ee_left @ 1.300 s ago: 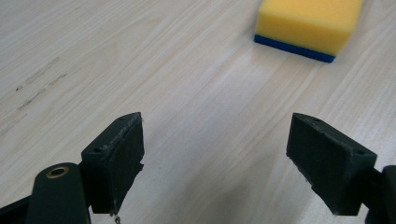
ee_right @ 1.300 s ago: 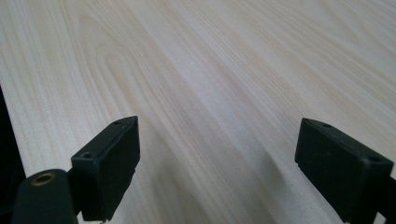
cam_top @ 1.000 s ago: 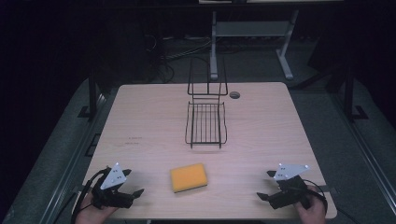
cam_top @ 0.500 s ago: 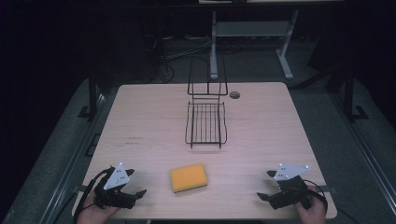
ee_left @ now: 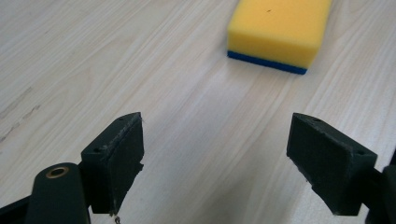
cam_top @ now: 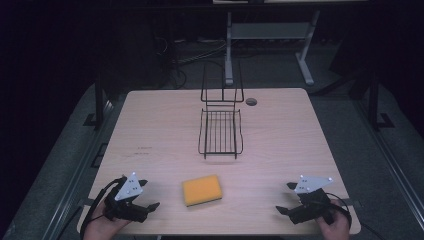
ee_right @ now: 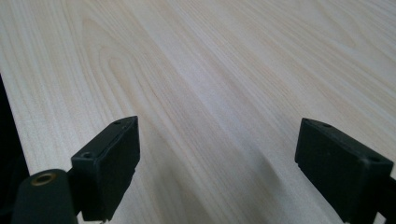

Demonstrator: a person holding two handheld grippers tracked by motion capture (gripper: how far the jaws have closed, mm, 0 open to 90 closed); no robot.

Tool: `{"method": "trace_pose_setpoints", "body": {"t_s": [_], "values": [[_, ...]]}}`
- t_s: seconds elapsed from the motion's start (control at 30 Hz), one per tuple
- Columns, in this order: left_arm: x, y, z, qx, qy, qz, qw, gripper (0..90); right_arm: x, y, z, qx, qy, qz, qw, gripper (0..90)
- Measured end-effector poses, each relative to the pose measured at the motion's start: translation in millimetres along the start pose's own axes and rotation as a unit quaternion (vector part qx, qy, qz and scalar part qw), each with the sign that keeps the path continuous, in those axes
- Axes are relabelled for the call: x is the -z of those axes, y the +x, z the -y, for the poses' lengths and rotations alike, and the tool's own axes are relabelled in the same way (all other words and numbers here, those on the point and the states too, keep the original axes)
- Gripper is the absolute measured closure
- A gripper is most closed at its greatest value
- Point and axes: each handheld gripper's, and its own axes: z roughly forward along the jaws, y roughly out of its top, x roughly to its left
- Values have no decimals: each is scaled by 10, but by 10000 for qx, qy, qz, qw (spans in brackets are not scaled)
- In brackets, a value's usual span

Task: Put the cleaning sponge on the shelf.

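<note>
Sitting mid near edge of surface (cam_top: 150,125), sponge (cam_top: 202,190) lies nearer left hand-held gripper (cam_top: 142,202); both hand-held grippers released, right hand-held gripper (cam_top: 286,199) farther off.

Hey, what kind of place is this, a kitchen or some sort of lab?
Probably a lab or recording workspace, not a kitchen. A bare wooden table stands in a dark room, holding a sponge and a wire rack, with metal stand legs behind.

Yellow sponge (cam_top: 202,190) flat, near black wire rack (cam_top: 220,131)
</note>
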Motion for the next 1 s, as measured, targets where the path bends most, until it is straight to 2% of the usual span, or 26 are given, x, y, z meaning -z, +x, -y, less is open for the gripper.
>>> {"method": "trace_pose_setpoints", "body": {"t_s": [0.2, 0.57, 0.77, 0.9, 1.0], "values": [[-16, -13, -63, -134, 55, 91, 9999, 179, -6, 1, 0, -3, 4, -10, 10000, 137], [-8, -11, -129, -250, 142, 151, 9995, 179, -6, 7, -2, -22, 7, 4, 10000, 137], [-30, -33, -220, -403, 209, 258, 9986, 179, -2, 14, -2, -38, -2, -12, 10000, 137], [-51, -42, -288, -496, 270, 317, 9979, 179, 5, -5, 5, 58, -6, 11, 10000, 137], [-64, -49, -339, -548, 262, 375, 9975, 179, 13, 1, 6, 6, -7, 5, 10000, 137]]}}
